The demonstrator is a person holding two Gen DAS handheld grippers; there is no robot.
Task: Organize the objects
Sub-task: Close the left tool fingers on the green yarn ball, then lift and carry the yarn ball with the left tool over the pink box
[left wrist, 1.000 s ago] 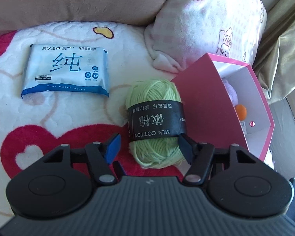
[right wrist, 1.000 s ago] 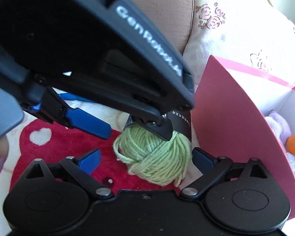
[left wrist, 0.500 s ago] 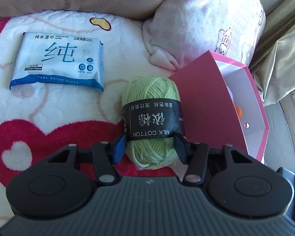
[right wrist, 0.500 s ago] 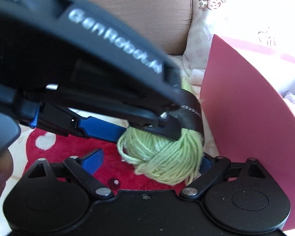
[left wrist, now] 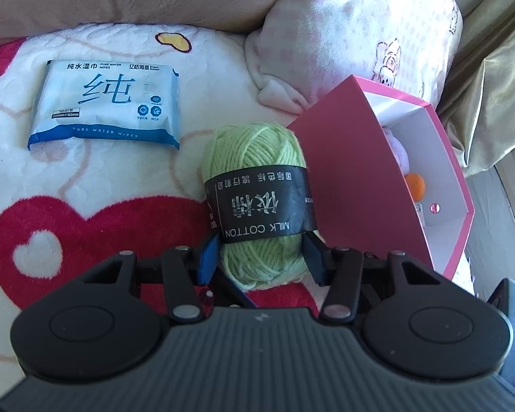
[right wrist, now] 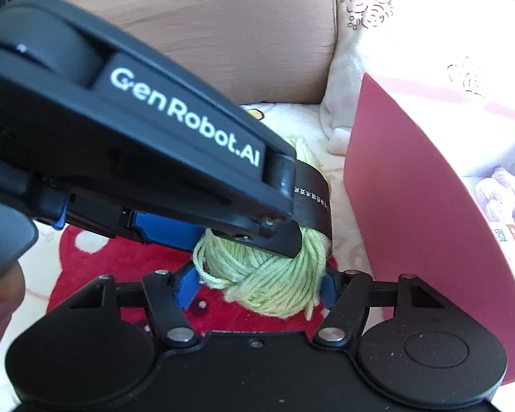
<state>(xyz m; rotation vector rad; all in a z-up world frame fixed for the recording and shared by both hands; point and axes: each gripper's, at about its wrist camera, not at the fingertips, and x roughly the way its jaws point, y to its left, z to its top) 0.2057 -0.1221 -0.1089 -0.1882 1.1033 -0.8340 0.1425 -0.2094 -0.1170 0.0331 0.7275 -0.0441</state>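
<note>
Yarn lies on the bed beside the pink box. Our left gripper clamps it; the right gripper jaws have just been closing around its end. Two grips could snag loose strands or nudge the box.

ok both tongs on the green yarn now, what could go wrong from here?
1. Both the left tongs and the right tongs, just closing, pinch the same soft yarn ball; pulling apart could unravel loose strands.
2. The paper band may slip off.
3. The pink box stands close beside it; lifting might knock its wall.
</note>
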